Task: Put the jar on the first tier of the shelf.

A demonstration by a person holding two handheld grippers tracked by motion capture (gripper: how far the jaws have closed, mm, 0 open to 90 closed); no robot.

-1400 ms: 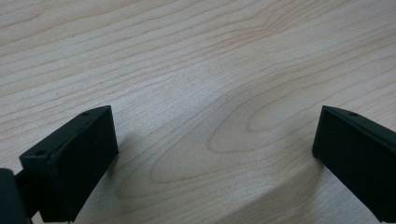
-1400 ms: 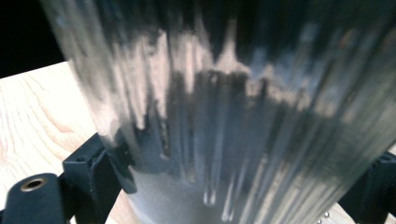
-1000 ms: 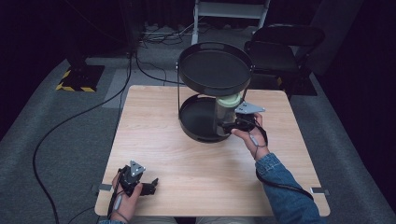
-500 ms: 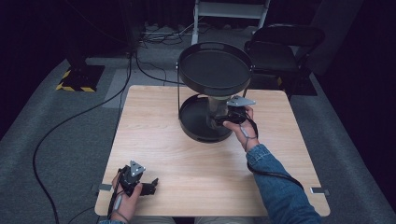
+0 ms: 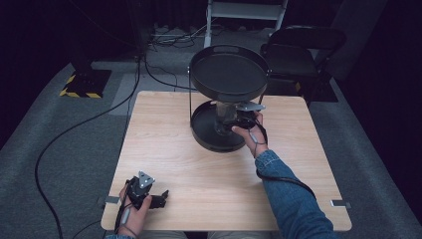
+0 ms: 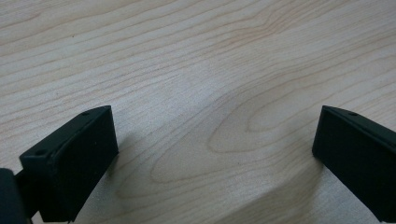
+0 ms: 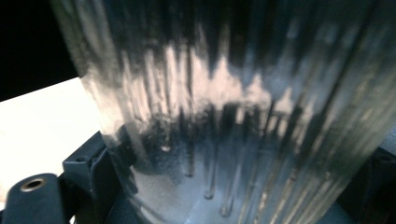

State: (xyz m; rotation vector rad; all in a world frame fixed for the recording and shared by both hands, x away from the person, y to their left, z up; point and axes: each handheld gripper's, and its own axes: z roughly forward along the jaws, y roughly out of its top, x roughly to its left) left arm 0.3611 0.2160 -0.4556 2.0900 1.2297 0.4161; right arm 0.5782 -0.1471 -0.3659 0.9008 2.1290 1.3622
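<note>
A two-tier black tray stand is at the back middle of the wooden table [image 5: 209, 174], its upper tray [image 5: 229, 74] above its lower tray [image 5: 199, 134]. A clear ribbed glass [image 5: 221, 122] stands upright over the lower tray, under the upper one. My right gripper [image 5: 234, 121] reaches in from the right and is shut on the glass. In the right gripper view the glass [image 7: 233, 93] sits close between the black jaws of that gripper [image 7: 233, 186]. My left gripper [image 5: 159, 196] rests at the table's near left. Its jaws stand wide open over bare wood [image 6: 215, 158].
A black chair [image 5: 303, 50] stands behind the table at the right, and a metal frame behind the stand. A black cable [image 5: 74, 134] runs over the grey floor at the left. A thin post of the stand [image 5: 190, 99] rises at its left side.
My right gripper has moved left with the glass, from the stand's right edge to deeper under the upper tray. The left gripper has not moved.
</note>
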